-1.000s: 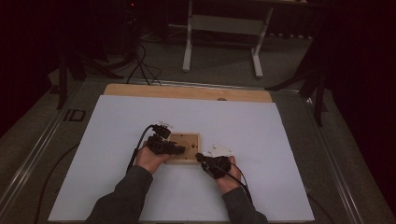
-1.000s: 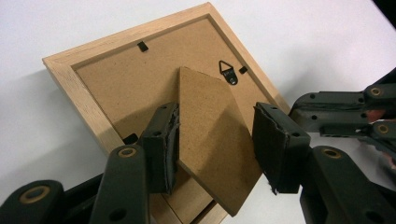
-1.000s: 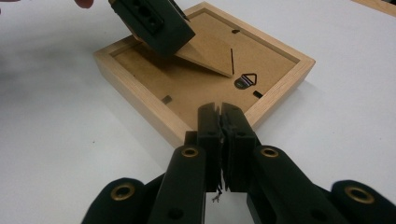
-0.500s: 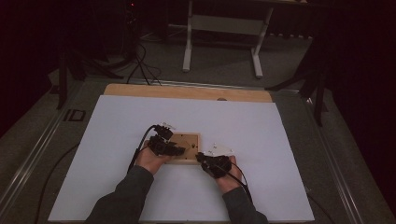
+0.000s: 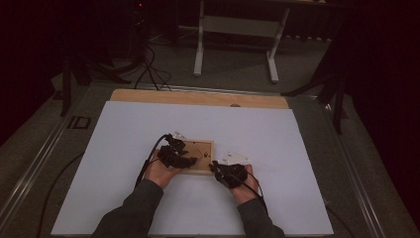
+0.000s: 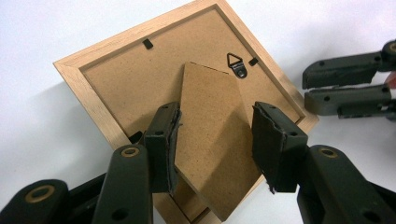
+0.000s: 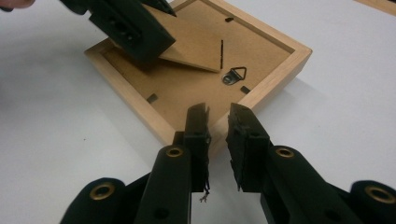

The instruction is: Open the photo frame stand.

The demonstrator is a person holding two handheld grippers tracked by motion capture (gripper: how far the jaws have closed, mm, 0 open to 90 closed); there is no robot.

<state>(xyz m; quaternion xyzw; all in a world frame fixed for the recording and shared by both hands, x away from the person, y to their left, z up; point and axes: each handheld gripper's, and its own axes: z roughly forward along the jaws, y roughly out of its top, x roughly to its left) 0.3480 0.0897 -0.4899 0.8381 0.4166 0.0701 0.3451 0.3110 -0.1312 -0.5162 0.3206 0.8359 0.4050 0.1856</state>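
Note:
A wooden picture frame [image 5: 204, 148] lies face down on the white sheet, its brown backing [image 6: 116, 79] up, with a metal hanger [image 7: 233, 75]. My left gripper [image 6: 217, 116] is shut on the cardboard stand leg [image 6: 210, 140] by its two side edges. The leg [image 7: 191, 46] is lifted at a slant off the backing. My right gripper [image 7: 218, 112] sits at the frame's near rim [image 7: 280, 56]. Its jaws have just been opening and stand a narrow gap apart, with nothing pressed between the pads. The high view shows the left gripper [image 5: 184, 157] over the frame and the right gripper [image 5: 217, 168] at the frame's right corner.
The white sheet [image 5: 297, 148] covers most of the table, with a bare wooden strip [image 5: 198, 97] along the far edge. A cable [image 5: 148, 158] trails from the left gripper. Beyond the table stand a white stand's legs [image 5: 270, 64] and floor cables [image 5: 148, 69].

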